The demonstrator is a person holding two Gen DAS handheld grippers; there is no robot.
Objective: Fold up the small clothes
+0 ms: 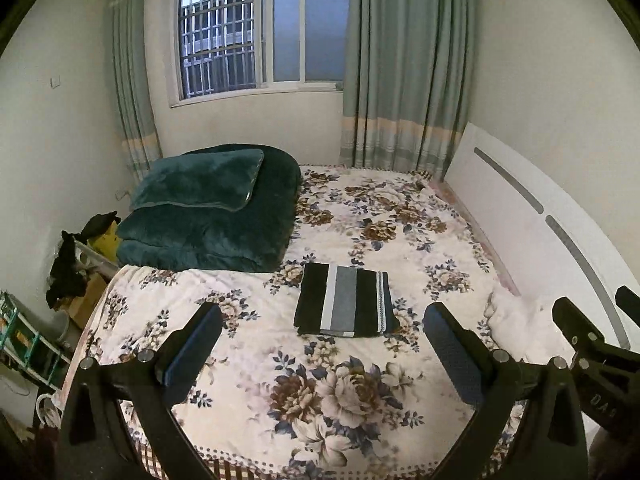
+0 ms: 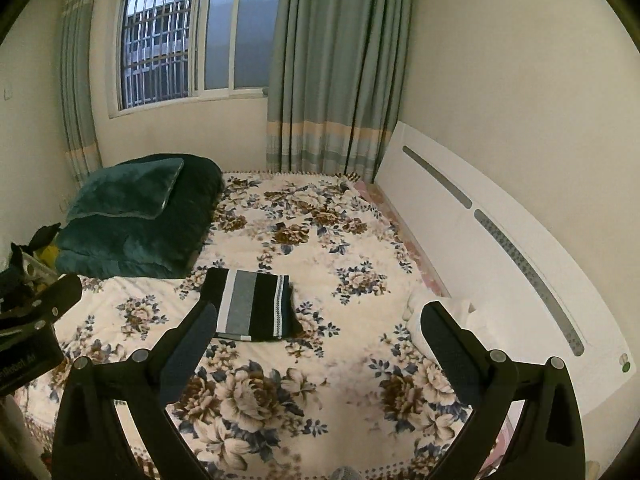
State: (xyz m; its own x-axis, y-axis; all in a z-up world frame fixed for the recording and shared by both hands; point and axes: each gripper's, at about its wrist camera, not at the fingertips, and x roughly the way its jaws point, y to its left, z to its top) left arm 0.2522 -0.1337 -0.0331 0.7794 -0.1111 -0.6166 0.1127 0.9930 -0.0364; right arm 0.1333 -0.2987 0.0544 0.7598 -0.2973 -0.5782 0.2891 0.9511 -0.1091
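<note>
One folded garment striped in black, grey and white [image 1: 346, 300] lies flat mid-bed on a cream floral bedspread [image 1: 360, 392]. One folded dark green plush quilt [image 1: 212, 216] sits behind it. Two black grippers, left [image 1: 322, 354] and right [image 2: 316, 354], hover above, jaws spread wide, empty. One barred window [image 1: 256, 28], two green curtains, a white headboard [image 1: 532, 224].

A floral-sheeted bed [image 1: 360, 216] fills the pale-walled room, its white headboard [image 1: 520, 216] at right, beneath a barred window [image 1: 256, 28] flanked by green curtains [image 1: 400, 72].
</note>
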